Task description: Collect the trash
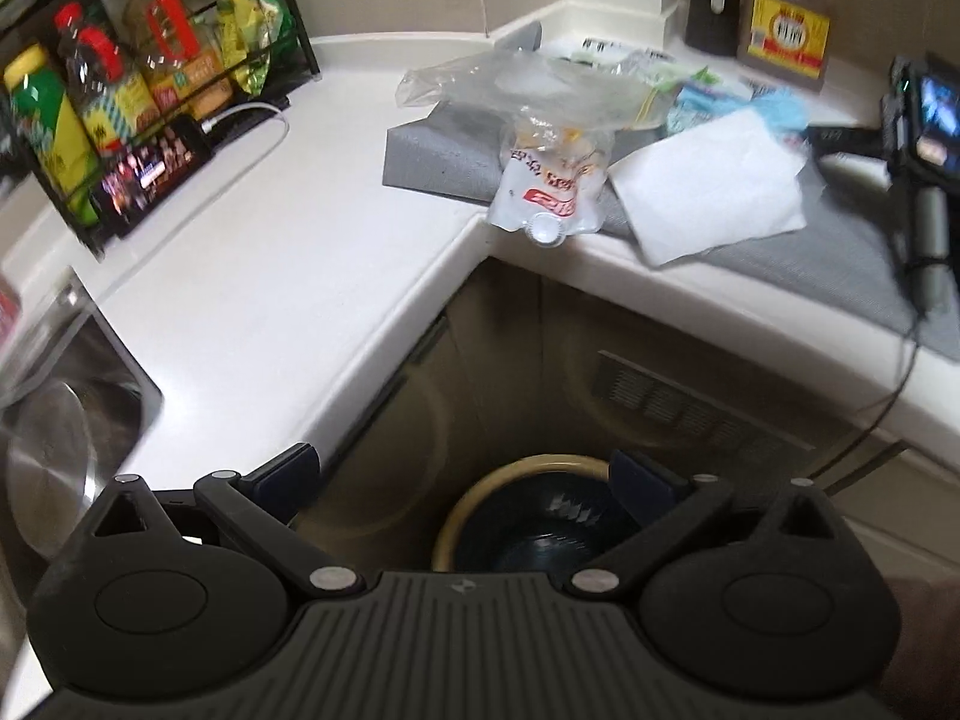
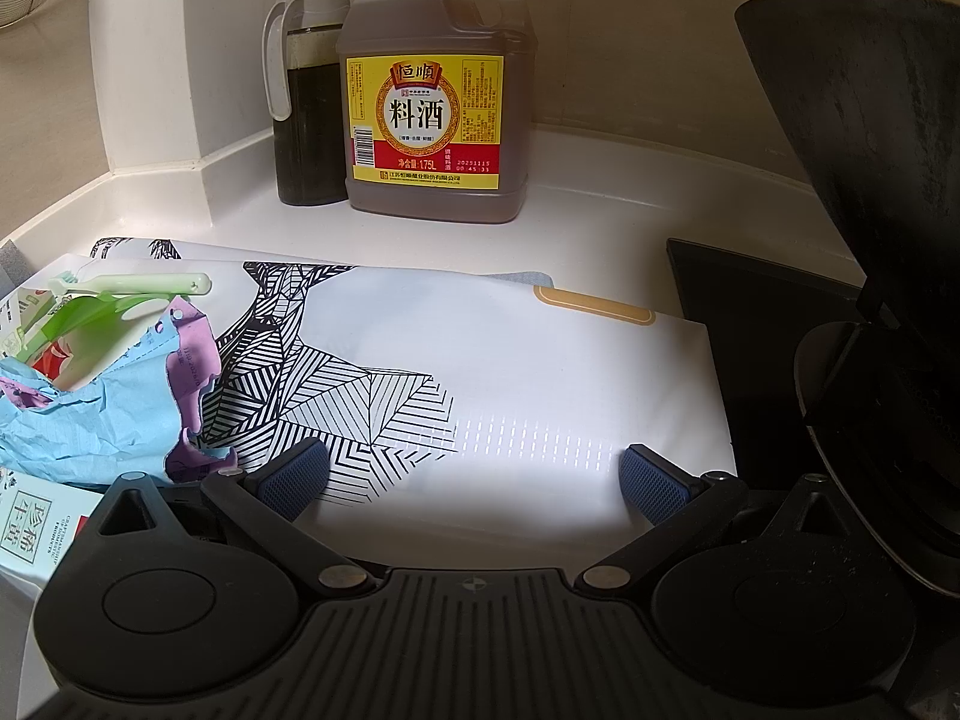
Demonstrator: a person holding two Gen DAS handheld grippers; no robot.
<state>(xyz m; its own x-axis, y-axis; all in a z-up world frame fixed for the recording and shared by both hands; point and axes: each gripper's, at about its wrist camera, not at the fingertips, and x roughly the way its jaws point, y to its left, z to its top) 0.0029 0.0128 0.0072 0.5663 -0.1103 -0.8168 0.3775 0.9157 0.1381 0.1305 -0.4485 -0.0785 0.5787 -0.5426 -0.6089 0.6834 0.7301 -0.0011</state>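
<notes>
Broadly, white L-shaped table (image 1: 288,276), wrapping an inner corner. Below that corner, on the floor: round trash bin (image 1: 480,516), yellow rim, dark liner. Far across the table, grey mat (image 1: 432,156) under a trash pile: clear plastic bag (image 1: 516,81), white tissue (image 1: 714,192), crumpled pouch (image 1: 549,192) overhanging the table edge. Left gripper (image 1: 465,480) above the bin, jaws wide apart, empty. Right gripper (image 2: 474,477) low over a white patterned bag (image 2: 480,360), jaws apart, empty; crumpled blue paper (image 2: 90,420) at left; cooking-wine jug (image 2: 429,120) far.
</notes>
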